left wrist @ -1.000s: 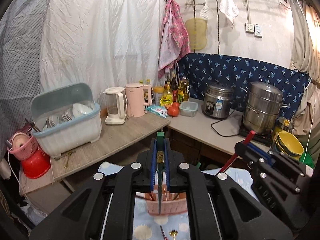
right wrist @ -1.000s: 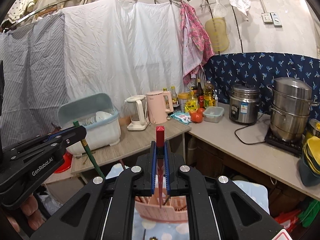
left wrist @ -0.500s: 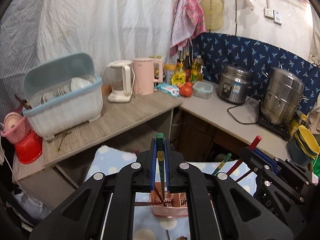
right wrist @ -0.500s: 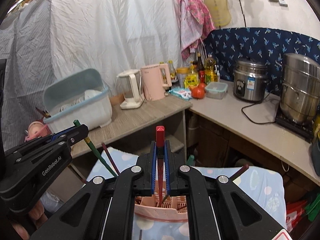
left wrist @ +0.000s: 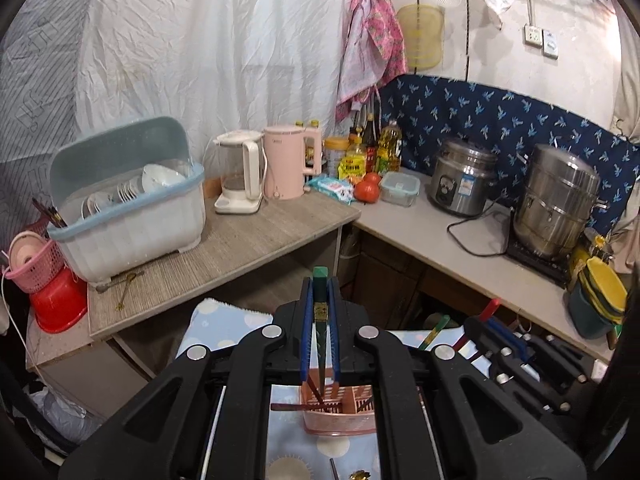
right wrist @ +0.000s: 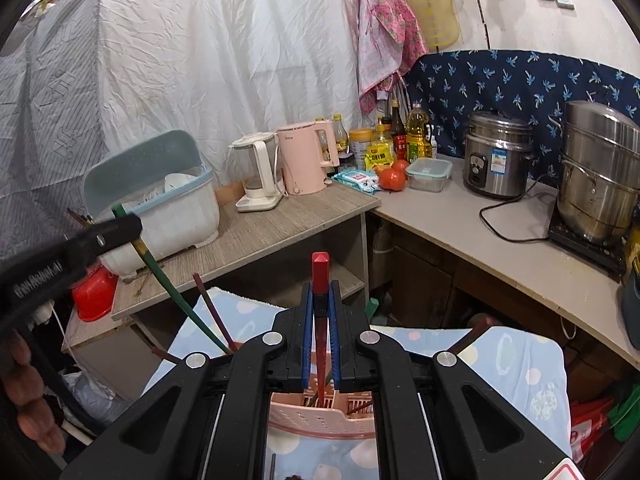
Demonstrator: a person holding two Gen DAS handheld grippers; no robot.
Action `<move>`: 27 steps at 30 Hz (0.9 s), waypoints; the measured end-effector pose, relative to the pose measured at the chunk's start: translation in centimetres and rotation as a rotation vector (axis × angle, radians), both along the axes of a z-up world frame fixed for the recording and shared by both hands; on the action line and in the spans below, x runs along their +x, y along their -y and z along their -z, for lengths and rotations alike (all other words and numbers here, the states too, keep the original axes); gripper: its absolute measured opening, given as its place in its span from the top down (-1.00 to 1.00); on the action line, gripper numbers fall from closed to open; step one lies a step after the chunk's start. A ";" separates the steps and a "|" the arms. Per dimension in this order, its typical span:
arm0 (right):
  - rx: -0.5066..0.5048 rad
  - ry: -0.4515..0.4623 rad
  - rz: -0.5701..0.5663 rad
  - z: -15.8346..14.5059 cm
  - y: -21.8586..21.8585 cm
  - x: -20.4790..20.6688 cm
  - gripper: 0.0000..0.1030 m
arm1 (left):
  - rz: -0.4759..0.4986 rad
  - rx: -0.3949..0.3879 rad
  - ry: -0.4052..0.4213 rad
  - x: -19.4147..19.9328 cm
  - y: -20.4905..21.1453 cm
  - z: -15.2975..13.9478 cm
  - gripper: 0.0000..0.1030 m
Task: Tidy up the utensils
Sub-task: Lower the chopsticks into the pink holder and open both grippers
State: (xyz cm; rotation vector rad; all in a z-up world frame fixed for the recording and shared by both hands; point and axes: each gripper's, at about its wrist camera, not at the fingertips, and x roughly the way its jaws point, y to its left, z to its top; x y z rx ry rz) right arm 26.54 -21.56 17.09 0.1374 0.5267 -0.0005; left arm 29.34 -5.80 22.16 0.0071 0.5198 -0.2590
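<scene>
My left gripper [left wrist: 320, 312] is shut on a green chopstick [left wrist: 321, 336] whose tip reaches down into a pink slotted utensil basket [left wrist: 340, 420]. My right gripper [right wrist: 320, 312] is shut on a red chopstick [right wrist: 321, 280] whose tip is inside the same basket [right wrist: 320, 416]. The left gripper also shows in the right wrist view [right wrist: 100, 236], at the left, with its green chopstick [right wrist: 176, 300] slanting down to the basket. The right gripper shows in the left wrist view [left wrist: 496, 328], at the right. Several dark chopsticks stand in the basket.
The basket sits on a blue dotted cloth [left wrist: 224, 324]. A spoon [left wrist: 360, 474] and a stick lie in front of it. Behind are a wooden counter [left wrist: 240, 248] with a dish rack [left wrist: 128, 208], kettles [left wrist: 288, 160], a rice cooker [left wrist: 464, 180] and a steamer pot [left wrist: 556, 204].
Both grippers have come down toward the basket with their chopsticks. The chopstick tips now reach into it, and both views look lower over the cloth.
</scene>
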 end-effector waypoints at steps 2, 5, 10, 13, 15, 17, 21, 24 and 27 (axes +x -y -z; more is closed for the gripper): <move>0.000 0.010 -0.004 -0.5 -0.1 -0.1 0.87 | 0.004 -0.007 0.029 -0.3 -0.1 -1.6 0.87; 0.000 0.019 -0.009 -1.1 -0.3 0.0 0.87 | 0.005 -0.020 0.069 -0.7 -0.2 -3.9 0.87; -0.002 0.010 -0.010 -0.8 -0.4 0.5 0.87 | 0.003 -0.034 0.103 -0.5 0.1 -5.6 0.86; -0.001 -0.015 0.001 0.3 0.0 0.8 0.87 | 0.001 -0.014 0.073 0.3 0.8 -4.2 0.86; 0.000 -0.030 0.006 0.9 0.2 0.9 0.87 | -0.004 0.008 0.046 0.8 1.3 -2.8 0.86; -0.001 -0.045 0.013 1.6 0.5 0.9 0.86 | -0.009 0.021 0.014 1.4 1.6 -1.0 0.86; -0.005 -0.043 0.039 2.1 1.0 0.3 0.70 | -0.025 0.033 -0.037 2.1 1.8 2.3 0.79; -0.001 -0.015 0.073 2.0 1.4 -0.7 0.12 | -0.053 0.029 -0.056 2.0 1.6 3.9 0.13; -0.001 -0.002 0.083 1.9 1.7 -1.6 0.05 | -0.067 0.027 -0.053 1.3 1.3 4.8 -0.01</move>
